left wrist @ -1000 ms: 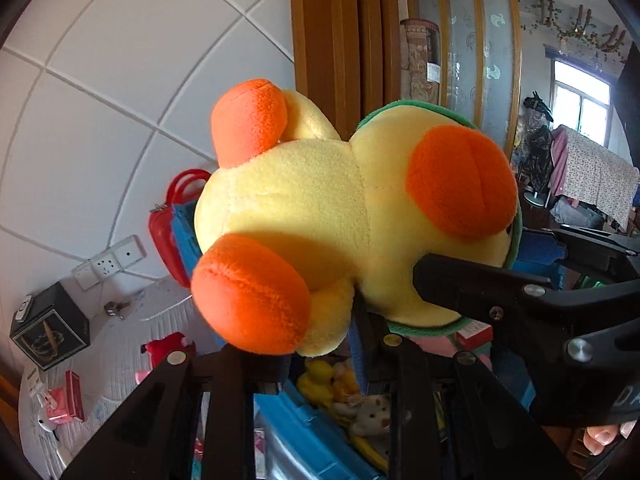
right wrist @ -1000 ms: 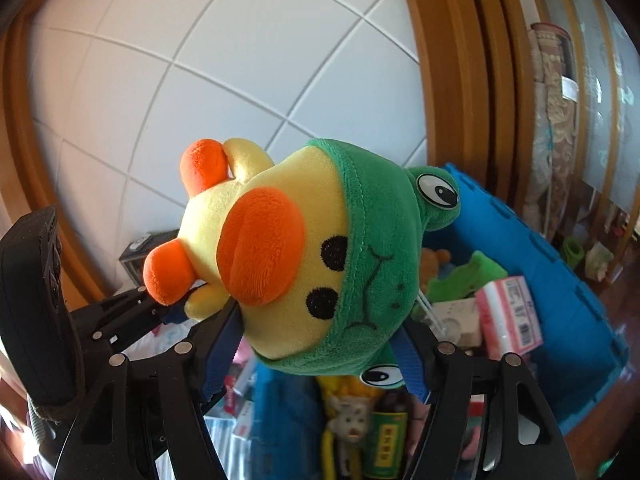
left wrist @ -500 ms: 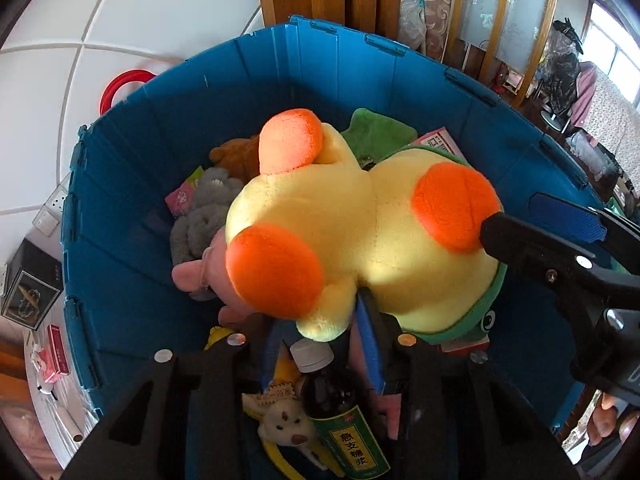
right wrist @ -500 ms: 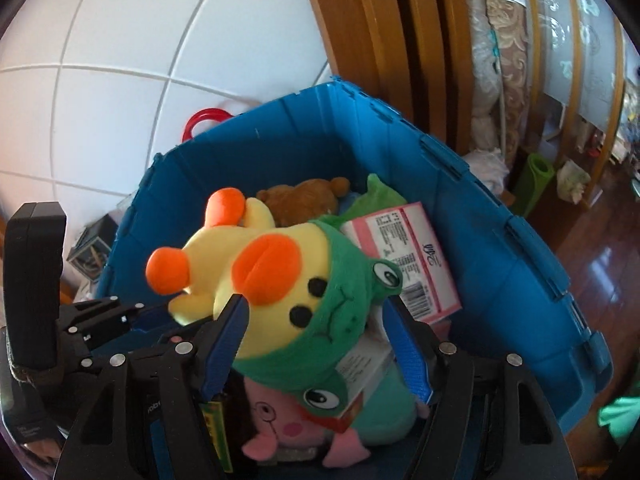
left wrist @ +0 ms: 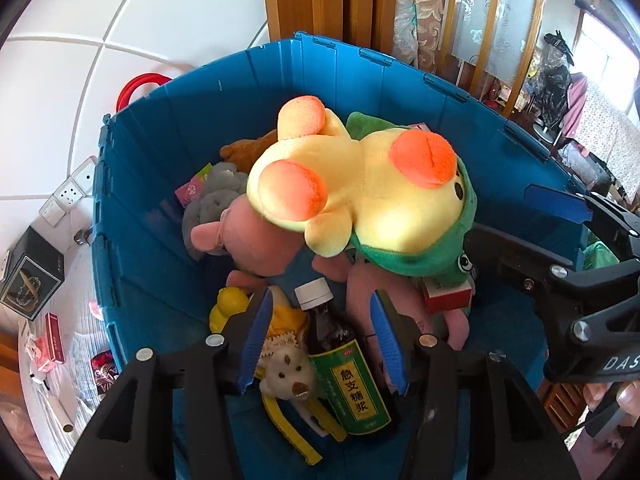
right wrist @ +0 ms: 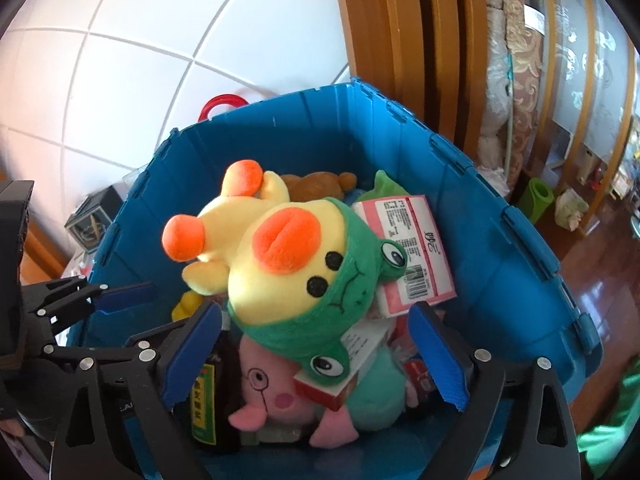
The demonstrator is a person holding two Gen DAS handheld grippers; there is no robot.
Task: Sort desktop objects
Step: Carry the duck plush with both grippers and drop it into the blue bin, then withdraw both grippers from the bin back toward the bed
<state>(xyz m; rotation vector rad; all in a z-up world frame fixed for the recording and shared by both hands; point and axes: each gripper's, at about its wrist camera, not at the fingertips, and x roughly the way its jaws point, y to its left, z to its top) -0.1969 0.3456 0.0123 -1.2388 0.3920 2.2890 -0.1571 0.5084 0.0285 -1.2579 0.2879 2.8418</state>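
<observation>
Now we see the yellow duck plush (right wrist: 280, 264) in its green frog hood lying on top of the pile inside the blue bin (right wrist: 472, 208), resting on the pink pig plush (right wrist: 272, 392). Our left gripper (left wrist: 320, 336) is opening, nothing pressed between its pads. Our right gripper (right wrist: 316, 356) is opening too, pads clear of the duck.
</observation>
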